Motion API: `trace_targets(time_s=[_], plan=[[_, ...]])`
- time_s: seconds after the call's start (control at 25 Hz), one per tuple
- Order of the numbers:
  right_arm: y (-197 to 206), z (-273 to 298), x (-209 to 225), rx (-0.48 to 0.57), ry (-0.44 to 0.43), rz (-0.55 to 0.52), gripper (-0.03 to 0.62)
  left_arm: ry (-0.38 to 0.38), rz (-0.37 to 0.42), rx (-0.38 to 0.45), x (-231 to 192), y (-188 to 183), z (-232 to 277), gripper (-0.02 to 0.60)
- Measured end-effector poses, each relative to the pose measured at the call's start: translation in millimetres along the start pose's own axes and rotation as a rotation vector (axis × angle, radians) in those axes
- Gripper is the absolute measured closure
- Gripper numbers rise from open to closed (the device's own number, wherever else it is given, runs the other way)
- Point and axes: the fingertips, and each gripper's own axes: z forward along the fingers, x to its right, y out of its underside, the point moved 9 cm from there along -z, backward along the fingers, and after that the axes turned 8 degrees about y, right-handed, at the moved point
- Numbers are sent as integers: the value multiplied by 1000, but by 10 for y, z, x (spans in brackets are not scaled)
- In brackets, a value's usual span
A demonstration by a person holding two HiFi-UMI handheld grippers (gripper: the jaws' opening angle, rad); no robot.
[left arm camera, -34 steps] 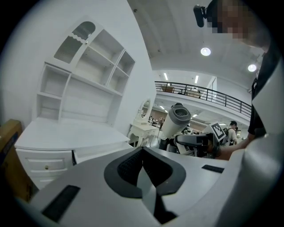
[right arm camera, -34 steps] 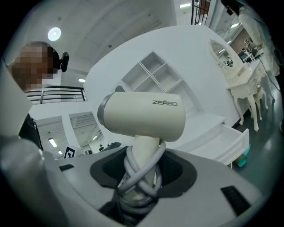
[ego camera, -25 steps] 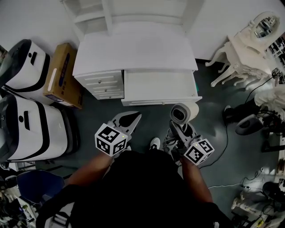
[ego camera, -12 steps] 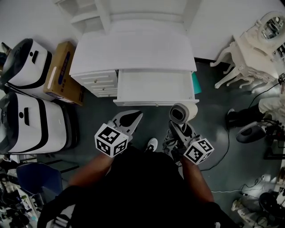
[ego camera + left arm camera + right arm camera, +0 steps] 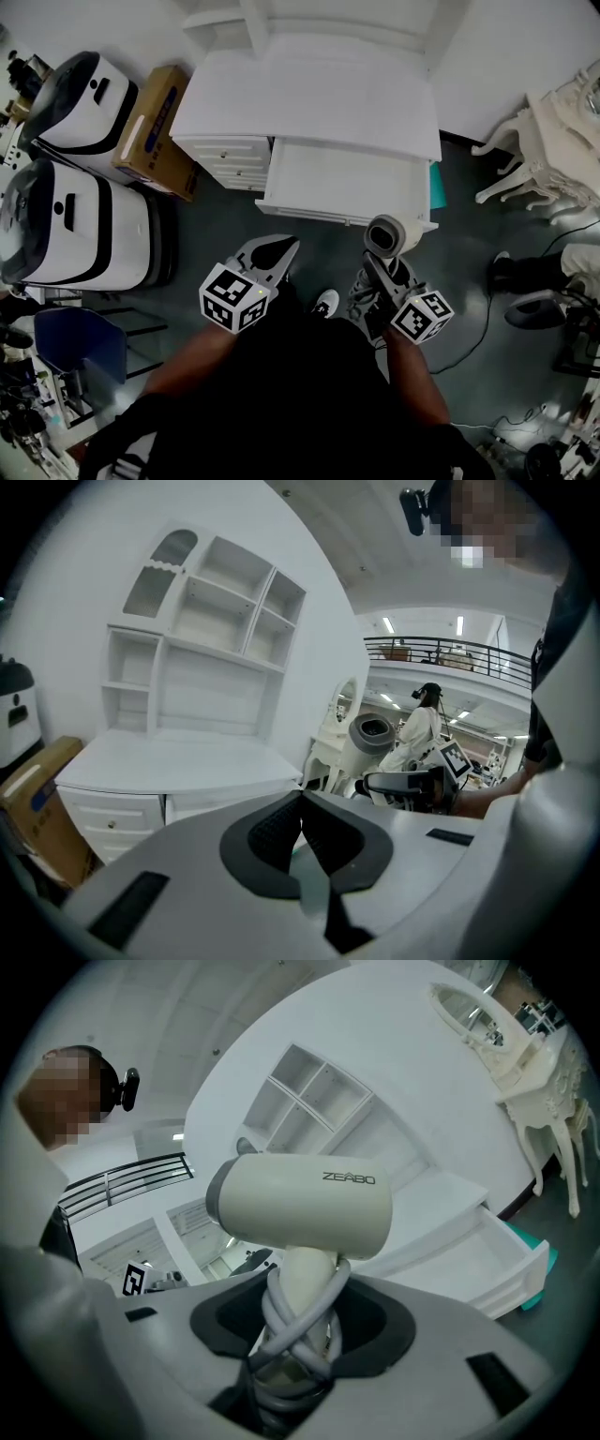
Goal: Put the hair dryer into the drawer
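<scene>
Head view: the left gripper (image 5: 274, 253) hangs at seven o'clock from the open drawer (image 5: 349, 184), its jaws pressed together with nothing between them. The drawer juts from the white desk (image 5: 309, 94). At the drawer's five o'clock, the right gripper (image 5: 380, 277) has its jaws clamped on the cord-wrapped handle of the hair dryer (image 5: 386, 235), which is upright at the drawer's front rim, not inside.

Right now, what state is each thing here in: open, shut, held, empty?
hair dryer: held by its handle, cord wound round the handle.
right gripper: shut on the hair dryer.
left gripper: shut, empty.
drawer: pulled open, nothing seen inside.
small drawers: shut.
</scene>
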Motion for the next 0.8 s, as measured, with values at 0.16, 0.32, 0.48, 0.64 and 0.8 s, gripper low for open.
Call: trace_targets(time_s=[0.16, 0.32, 0.48, 0.64, 0.8], plan=[[-57, 237, -24, -13, -13, -8, 385, -32, -20, 14, -181, -19, -63, 572], [-111, 470, -107, -28, -18, -54, 385, -29, -42, 13, -417, -2, -28, 572], [-127, 719, -135, -43, 2, -73, 385, -11, -51, 18, -708, -44, 48, 572], [-172, 985, -111, -57, 28, -75, 385, -6, -55, 15, -1035, -122, 105, 572], [-224, 1233, -96, -74, 55, -76, 385, 0, -58, 10, -1338, -172, 137, 572]])
